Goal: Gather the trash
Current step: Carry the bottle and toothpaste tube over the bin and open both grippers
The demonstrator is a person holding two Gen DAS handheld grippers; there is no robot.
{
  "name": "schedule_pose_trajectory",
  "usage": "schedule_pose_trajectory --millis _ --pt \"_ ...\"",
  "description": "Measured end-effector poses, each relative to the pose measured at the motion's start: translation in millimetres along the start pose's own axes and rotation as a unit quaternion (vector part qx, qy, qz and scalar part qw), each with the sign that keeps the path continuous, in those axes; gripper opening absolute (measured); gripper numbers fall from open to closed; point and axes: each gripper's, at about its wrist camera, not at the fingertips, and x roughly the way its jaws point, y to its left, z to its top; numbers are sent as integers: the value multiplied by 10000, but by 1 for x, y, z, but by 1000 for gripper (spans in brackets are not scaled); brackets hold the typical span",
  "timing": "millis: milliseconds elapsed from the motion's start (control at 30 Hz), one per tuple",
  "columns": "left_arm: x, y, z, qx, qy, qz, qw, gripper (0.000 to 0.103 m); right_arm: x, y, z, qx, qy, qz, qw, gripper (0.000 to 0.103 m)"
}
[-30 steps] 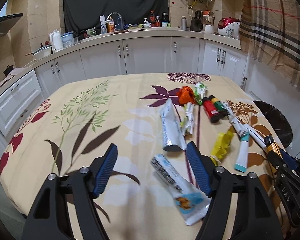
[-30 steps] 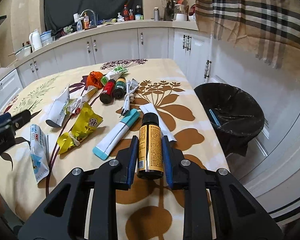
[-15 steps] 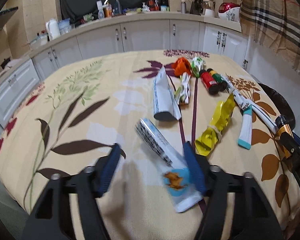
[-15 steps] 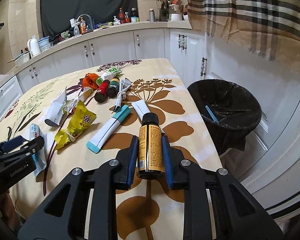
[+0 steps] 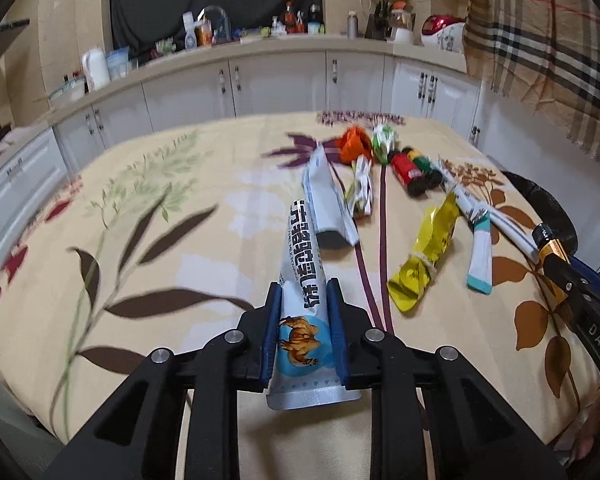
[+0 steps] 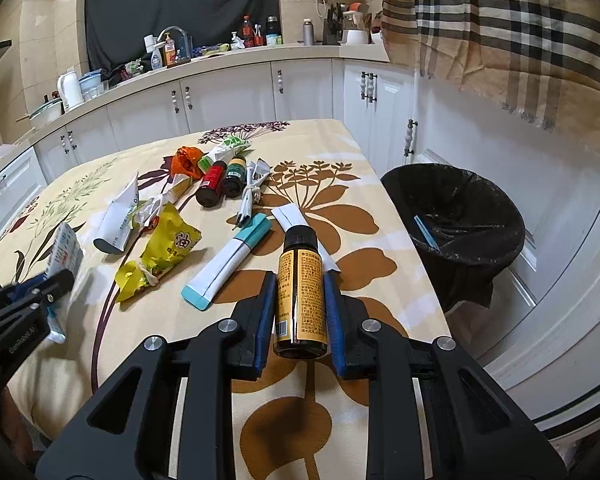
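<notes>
- Two claws are in view, each clamped on one piece of trash above the floral tabletop.
- Left claw: blue pads pressed against both sides of a long white milk-powder sachet with a camel picture; the sachet's far end juts forward over the tabletop.
- Right claw: closed on a brown bottle with a gold label and black cap, cap pointing away from the camera.
- Remaining on the tabletop: a yellow wrapper, a white tube with a teal end, a red bottle lying beside a green bottle, an orange wrapper, and a grey-white pouch.
- A black-lined bin stands on the floor just beside the tabletop's right edge; a blue strip lies inside it.
</notes>
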Motion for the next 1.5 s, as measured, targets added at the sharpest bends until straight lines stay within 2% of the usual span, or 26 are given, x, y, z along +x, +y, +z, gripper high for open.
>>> schedule_pose_trajectory --millis 267,467,700,833,1000,1133,1500 --pt "-19 -2 21 127 -599 -39 9981 24 -7 -1 11 -42 -190 -63 9998 23" --pt "-16 -12 37 152 -731 -205 9970 24 -9 -13 24 -9 -348 -229 9991 23" --pt "-9 -39 69 292 -988 -520 9933 24 -7 -38 49 93 -582 -529 9969 23" --pt "0 -65 93 428 -1118 -743 9900 24 -5 -62 70 197 -791 -799 9935 23" --pt "14 -102 117 574 -1034 -1124 9866 24 6 -93 90 338 -902 -1090 9894 23" --pt "23 -137 130 858 -1094 -1269 9821 24 19 -114 100 407 -890 -1282 9869 23" --pt "66 -219 151 1397 -928 -1512 9742 24 58 -165 111 653 -764 -1696 9804 23"
